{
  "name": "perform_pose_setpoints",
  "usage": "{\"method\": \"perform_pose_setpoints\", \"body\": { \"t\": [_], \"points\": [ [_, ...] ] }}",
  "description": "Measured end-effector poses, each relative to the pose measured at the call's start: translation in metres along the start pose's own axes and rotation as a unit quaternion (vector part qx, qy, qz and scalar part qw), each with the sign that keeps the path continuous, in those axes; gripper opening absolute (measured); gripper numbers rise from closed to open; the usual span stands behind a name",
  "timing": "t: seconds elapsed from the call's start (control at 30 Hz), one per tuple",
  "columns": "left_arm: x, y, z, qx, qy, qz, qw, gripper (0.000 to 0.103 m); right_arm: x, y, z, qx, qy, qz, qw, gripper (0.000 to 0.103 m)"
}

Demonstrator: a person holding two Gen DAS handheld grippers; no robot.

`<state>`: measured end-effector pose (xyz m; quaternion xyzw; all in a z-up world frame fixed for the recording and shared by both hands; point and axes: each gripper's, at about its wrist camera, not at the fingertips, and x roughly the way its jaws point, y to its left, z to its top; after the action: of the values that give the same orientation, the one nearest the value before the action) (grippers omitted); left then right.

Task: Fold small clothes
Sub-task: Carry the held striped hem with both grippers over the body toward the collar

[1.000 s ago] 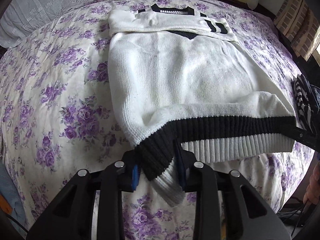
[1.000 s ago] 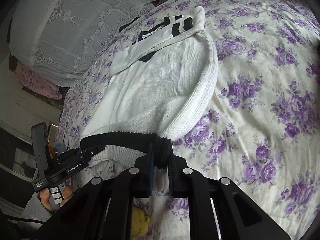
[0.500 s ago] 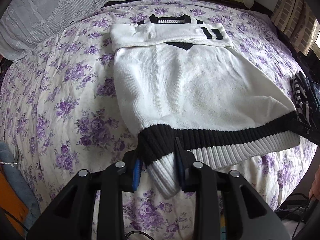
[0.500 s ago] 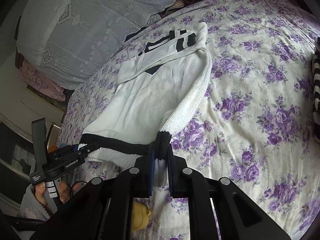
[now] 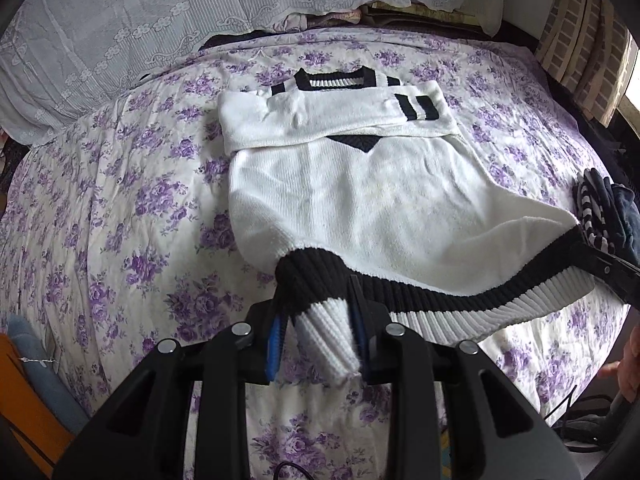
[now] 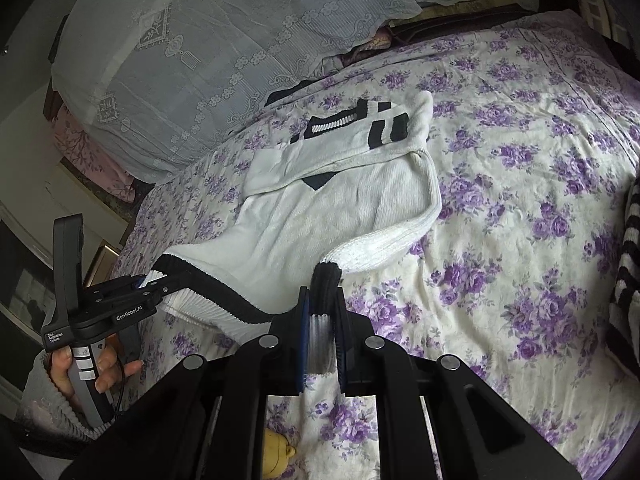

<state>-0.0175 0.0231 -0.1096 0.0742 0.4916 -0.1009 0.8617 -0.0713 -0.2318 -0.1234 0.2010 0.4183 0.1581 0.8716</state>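
Two hand-held grippers, each clamped on the hem of one sweater (image 5: 360, 200). Sweater is white knit with a black and white ribbed hem; it lies on the bed (image 5: 120, 208), which has a purple-flowered cover. Collar end rests flat on the bed, far from both grippers; a sleeve (image 5: 332, 120) with two black bands is folded across the chest just below the collar.

Left hand-held gripper (image 5: 316, 332): jaws closed on the hem's left corner, ribbing bunched thick between the blue pads. Right hand-held gripper (image 6: 322, 336): jaws nearly together, pinching the hem's right corner, thin edge of rib between the pads. Hem (image 5: 460, 300) hangs in a sagging line between the two grips, lifted clear of the bed; the body slopes from the hem down to the collar end.

Left hand (image 6: 92, 364) grips its handle, seen in the right wrist view. Striped garment (image 5: 596, 208) lies at the bed's right edge, beside the sweater's right side. Lace-covered pillows (image 5: 200, 20) sit beyond the collar.
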Motion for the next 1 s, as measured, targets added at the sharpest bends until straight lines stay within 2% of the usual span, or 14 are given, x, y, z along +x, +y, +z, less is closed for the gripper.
{"method": "perform_pose_setpoints", "body": {
  "t": [0.13, 0.27, 0.37, 0.73, 0.93, 1.0],
  "points": [
    [-0.004, 0.005, 0.019, -0.006, -0.009, 0.004, 0.9999, 0.027, -0.003, 0.003, 0.015, -0.006, -0.008, 0.01, 1.0, 0.012],
    [-0.006, -0.003, 0.035, 0.035, -0.012, 0.041, 0.9985, 0.027, -0.003, 0.006, 0.029, -0.013, -0.018, 0.014, 1.0, 0.012],
    [-0.008, -0.004, 0.045, 0.048, -0.015, 0.052, 0.9974, 0.027, -0.002, 0.007, 0.041, -0.013, -0.025, 0.02, 0.999, 0.011],
    [0.0, 0.013, 0.104, 0.014, -0.049, 0.063, 0.9967, 0.027, 0.015, 0.004, 0.093, -0.007, -0.054, 0.035, 0.998, 0.011],
    [0.01, 0.024, 0.137, 0.004, -0.09, 0.097, 0.9912, 0.026, 0.035, -0.001, 0.125, -0.002, -0.06, 0.036, 0.998, 0.011],
    [0.014, 0.031, 0.15, -0.008, -0.095, 0.092, 0.9911, 0.026, 0.044, -0.003, 0.135, 0.002, -0.058, 0.037, 0.998, 0.011]
  ]
}}
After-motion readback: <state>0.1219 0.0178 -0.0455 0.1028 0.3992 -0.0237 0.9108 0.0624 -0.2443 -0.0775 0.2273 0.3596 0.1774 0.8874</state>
